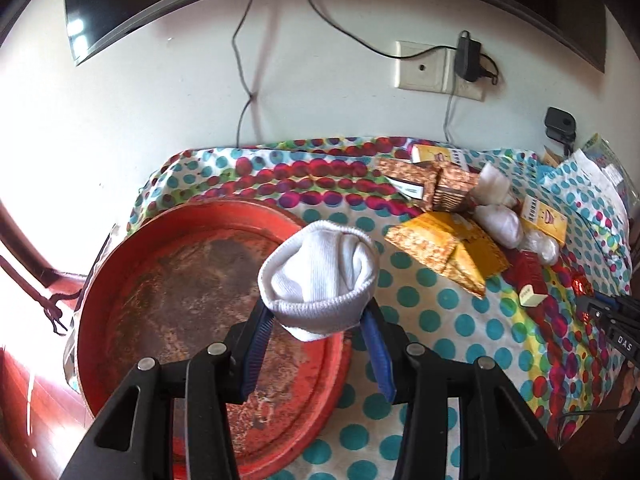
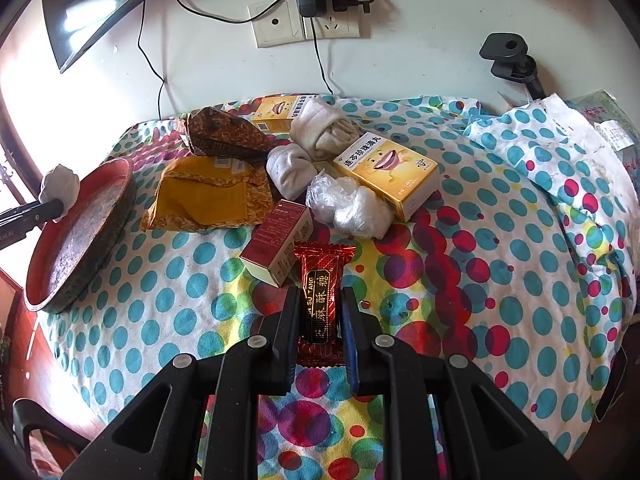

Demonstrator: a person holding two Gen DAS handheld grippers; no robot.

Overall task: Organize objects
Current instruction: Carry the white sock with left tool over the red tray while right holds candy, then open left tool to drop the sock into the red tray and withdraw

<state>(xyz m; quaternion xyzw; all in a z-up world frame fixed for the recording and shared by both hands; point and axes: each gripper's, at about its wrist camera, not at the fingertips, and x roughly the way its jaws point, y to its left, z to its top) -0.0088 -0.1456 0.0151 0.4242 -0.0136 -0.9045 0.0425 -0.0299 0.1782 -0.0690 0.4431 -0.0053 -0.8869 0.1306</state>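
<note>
Ribbed white sock ball (image 1: 320, 276) above rusty round red tray (image 1: 120, 280)

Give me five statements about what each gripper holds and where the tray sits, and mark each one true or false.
1. The left gripper holds a rolled white sock. True.
2. The right gripper is empty. False: its jaws are shut on a red candy packet.
3. The red tray is full of boxes. False: nothing lies in it.
4. The sock is above the tray's rim, not resting in it. True.
5. A yellow medicine box lies beside a crumpled plastic bag. True.
</note>
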